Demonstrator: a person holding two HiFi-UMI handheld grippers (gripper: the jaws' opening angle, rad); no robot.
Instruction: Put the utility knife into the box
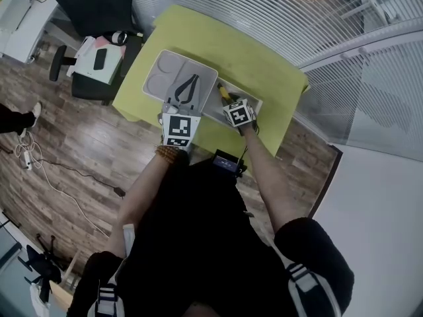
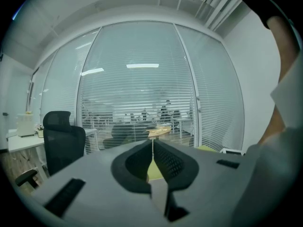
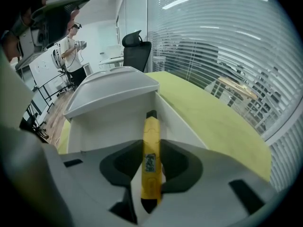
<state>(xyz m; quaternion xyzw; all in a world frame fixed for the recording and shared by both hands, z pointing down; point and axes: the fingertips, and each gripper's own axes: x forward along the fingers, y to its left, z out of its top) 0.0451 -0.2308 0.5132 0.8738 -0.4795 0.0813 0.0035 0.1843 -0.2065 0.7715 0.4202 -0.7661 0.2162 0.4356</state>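
A yellow utility knife [image 3: 151,157] sits lengthwise between the pads of my right gripper [image 3: 151,143], which is shut on it. Its black tip points into the open white box [image 3: 109,126], just above the box's inner floor. In the head view the knife [image 1: 223,92] and right gripper [image 1: 229,102] hover over the box [image 1: 254,103] on the yellow-green table [image 1: 264,71]. The box's lid [image 1: 162,71] lies open to the left. My left gripper [image 1: 192,79] is above that lid, its tips meeting [image 2: 152,143] with nothing visible between them.
A glass wall with blinds [image 1: 277,18] runs behind the table. A black office chair [image 3: 137,44] and a standing person [image 3: 73,41] are further back. A small desk with clutter [image 1: 99,61] stands left of the table. A black device [image 1: 228,162] sits at the table's near edge.
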